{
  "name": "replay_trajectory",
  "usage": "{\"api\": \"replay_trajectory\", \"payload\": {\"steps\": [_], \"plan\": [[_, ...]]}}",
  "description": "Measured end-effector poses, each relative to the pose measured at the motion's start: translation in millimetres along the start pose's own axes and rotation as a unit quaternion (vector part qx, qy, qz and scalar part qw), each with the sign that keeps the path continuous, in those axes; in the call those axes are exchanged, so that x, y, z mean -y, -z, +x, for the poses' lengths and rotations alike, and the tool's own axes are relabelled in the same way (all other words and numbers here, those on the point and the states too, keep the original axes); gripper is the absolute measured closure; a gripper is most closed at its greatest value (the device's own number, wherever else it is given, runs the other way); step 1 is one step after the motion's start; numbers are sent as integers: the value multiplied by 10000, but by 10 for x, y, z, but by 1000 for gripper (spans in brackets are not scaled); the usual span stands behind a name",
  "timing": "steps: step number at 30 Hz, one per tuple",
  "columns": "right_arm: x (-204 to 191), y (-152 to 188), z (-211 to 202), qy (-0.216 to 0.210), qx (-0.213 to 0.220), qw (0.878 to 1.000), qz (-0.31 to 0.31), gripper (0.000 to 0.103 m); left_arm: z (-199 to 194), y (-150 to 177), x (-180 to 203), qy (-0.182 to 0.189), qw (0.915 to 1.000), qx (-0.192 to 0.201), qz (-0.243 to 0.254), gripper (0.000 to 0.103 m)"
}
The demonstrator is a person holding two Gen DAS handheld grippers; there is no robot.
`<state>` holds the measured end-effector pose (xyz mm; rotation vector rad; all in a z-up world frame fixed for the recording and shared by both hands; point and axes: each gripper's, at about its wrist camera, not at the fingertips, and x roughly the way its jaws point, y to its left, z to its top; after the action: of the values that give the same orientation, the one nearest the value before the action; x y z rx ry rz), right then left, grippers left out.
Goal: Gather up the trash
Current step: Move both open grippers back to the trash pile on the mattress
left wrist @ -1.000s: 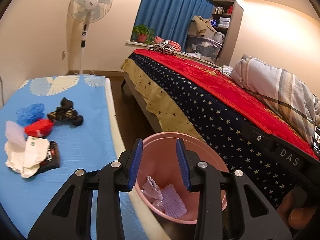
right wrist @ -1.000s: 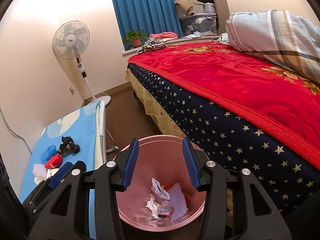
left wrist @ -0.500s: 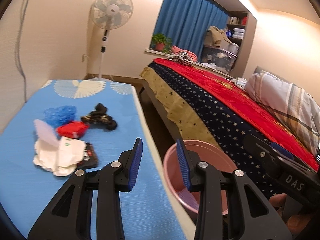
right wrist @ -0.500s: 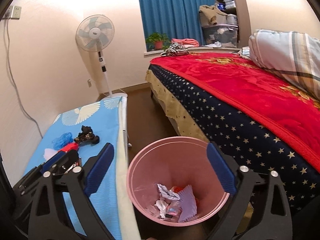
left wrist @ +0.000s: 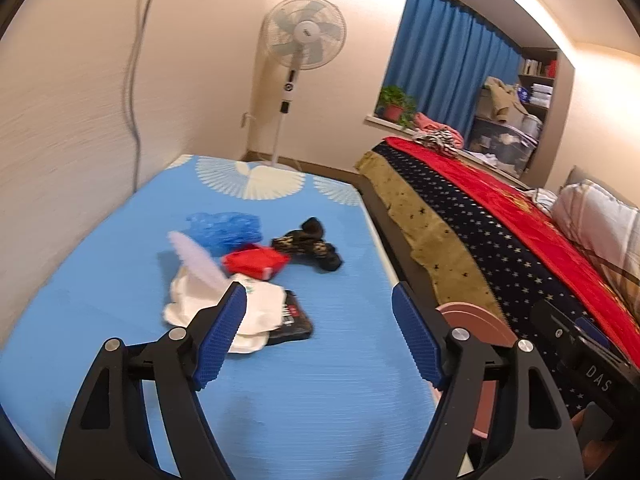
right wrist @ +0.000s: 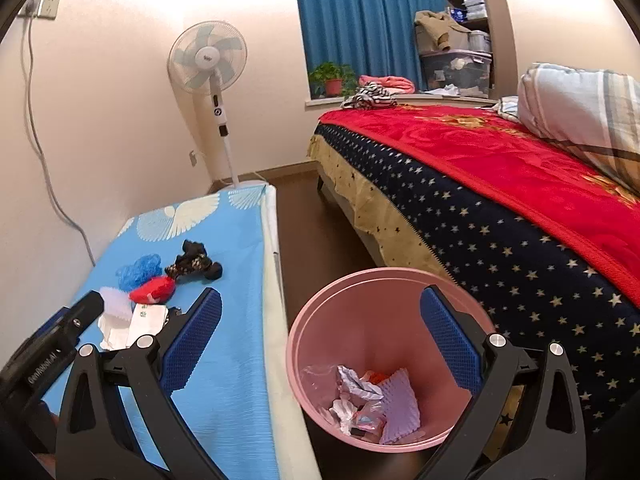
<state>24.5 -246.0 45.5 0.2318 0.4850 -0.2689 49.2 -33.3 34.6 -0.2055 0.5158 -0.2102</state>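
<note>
Both tongs have been spreading over the last second: the left tongs (left wrist: pixel 318 334), narrow and over the bin a second ago, are now gaping wide and empty above the table (left wrist: pixel 328 396), and the right tongs (right wrist: pixel 320 338) are also standing wide apart, gripping nothing.

Beyond and to the right of both tongs, a bed (right wrist: pixel 500 184) under a red and star-patterned blanket is filling the room's right side. A blue-covered table is stretching ahead of the left tongs and lying left of the right tongs. A pink trash bin (right wrist: pixel 384 280) is sitting on the floor directly under the right tongs, between table and bed, holding crumpled paper (right wrist: pixel 356 388) and a lilac wrapper (right wrist: pixel 400 404). Just right of the left tongs, only its rim is showing.

Ahead of the left tongs' left finger (left wrist: pixel 220 334), the uncollected trash is lying in a loose cluster: white paper (left wrist: pixel 256 312) overlapping a black packet (left wrist: pixel 294 316), then a red wrapper (left wrist: pixel 256 262), a blue plastic bag (left wrist: pixel 224 228) and a black patterned wrapper (left wrist: pixel 308 246).
</note>
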Motion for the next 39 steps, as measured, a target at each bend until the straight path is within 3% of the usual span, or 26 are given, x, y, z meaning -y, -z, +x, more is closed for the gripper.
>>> {"api": "replay_trajectory", "payload": {"steps": [6, 10, 11, 15, 17, 24, 36, 39], "plan": [[-143, 58, 185, -361, -295, 9989, 92, 5, -10, 6, -155, -163, 9998, 22, 70, 32], [-294, 119, 307, -670, -383, 9970, 17, 8, -55, -8, -334, -335, 9994, 66, -52, 54], [-336, 140, 348, -809, -432, 9958, 26, 13, -63, -10, -415, -406, 9990, 66, -169, 61], [-488, 208, 525, -1265, -684, 9895, 144, 40, -75, 9, -690, -795, 9951, 67, -583, 74], [-584, 239, 628, -1492, -816, 9852, 203, 56, -57, 20, -761, -924, 9934, 54, -673, 75], [-856, 352, 945, -1917, -1154, 9742, 291, 70, 28, 30, -832, -1241, 9903, 66, -625, 75], [-1192, 547, 1494, -2120, -1910, 9578, 351, 72, 219, 39, -929, -1398, 9887, -53, -531, 75], [-1285, 554, 1571, -2136, -2063, 9547, 179, 83, 301, 28, -940, -1359, 9893, -91, -523, 75]]}}
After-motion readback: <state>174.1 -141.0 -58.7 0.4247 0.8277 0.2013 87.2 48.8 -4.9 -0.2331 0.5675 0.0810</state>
